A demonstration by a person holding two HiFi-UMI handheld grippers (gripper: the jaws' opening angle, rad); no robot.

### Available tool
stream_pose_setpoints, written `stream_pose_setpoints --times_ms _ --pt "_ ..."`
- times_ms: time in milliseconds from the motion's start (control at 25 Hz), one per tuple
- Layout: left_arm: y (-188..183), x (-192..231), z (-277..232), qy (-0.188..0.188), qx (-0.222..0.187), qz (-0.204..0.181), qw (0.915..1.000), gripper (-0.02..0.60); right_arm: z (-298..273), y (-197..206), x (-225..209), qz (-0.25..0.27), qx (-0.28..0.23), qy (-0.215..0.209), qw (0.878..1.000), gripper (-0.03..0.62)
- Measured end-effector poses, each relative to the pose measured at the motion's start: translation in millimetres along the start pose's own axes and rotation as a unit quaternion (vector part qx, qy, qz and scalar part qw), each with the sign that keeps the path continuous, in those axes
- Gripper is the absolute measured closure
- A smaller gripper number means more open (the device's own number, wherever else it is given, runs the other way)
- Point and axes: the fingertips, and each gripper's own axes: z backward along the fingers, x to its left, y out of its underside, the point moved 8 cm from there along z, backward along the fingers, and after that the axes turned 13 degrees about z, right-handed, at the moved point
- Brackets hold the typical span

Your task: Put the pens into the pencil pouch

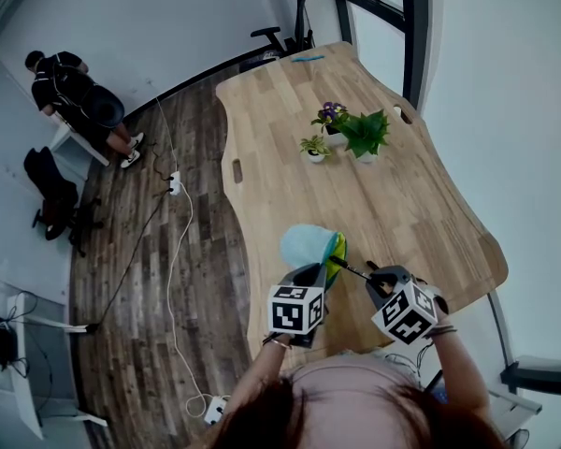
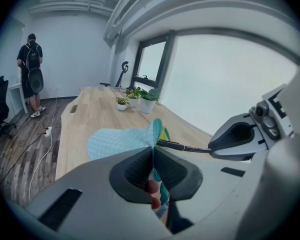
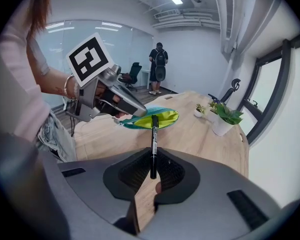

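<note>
A light-blue pencil pouch with yellow-green lining hangs above the wooden table's near edge. My left gripper is shut on the pouch's rim, holding its mouth up. In the left gripper view the pouch spreads out beyond the pinched jaws. My right gripper is shut on a black pen, which points at the pouch opening. In the right gripper view the pen sticks up from the jaws, its tip at the open pouch, beside the left gripper.
Three small potted plants stand mid-table on the wooden table. A blue item lies at its far end. On the floor to the left run a cable and power strip; a person stands far off.
</note>
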Motion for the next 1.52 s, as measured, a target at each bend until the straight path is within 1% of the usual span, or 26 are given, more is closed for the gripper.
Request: stream_pose_setpoints --times_ms 240,560,840,960,1240,1440,1520 --pt "-0.1 -8.8 5.1 0.009 0.002 -0.016 0.9998 0.569 -7.9 -10.9 1.7 0.028 0.013 -0.011 0.999 0.562" --pt "3.8 -17.1 8.6 0.019 0.015 -0.043 0.9988 0.569 -23.4 -22.8 -0.5 0.050 0.025 -0.023 0.998 0.562" --pt "6.8 -26.6 8.4 0.034 0.029 -0.066 0.9969 0.569 -36.6 -31.0 -1.4 0.043 0.027 -0.029 0.998 0.562" --pt "8.2 -29.7 8.4 0.041 0.034 -0.074 0.9958 0.569 -42.8 -31.4 -1.2 0.028 0.026 -0.037 0.999 0.562" --pt "12.6 -34.8 12.4 0.061 0.040 -0.072 0.9947 0.569 -56.3 -29.0 0.2 0.002 0.026 -0.042 0.999 0.562" --pt "11.9 -33.2 13.3 0.062 0.036 -0.068 0.9951 0.569 -62.3 -28.9 2.6 -0.010 0.015 -0.039 0.999 0.560" --pt "11.0 -31.9 13.4 0.060 0.034 -0.066 0.9954 0.569 -62.2 -29.6 2.7 -0.013 0.009 -0.039 0.999 0.536"
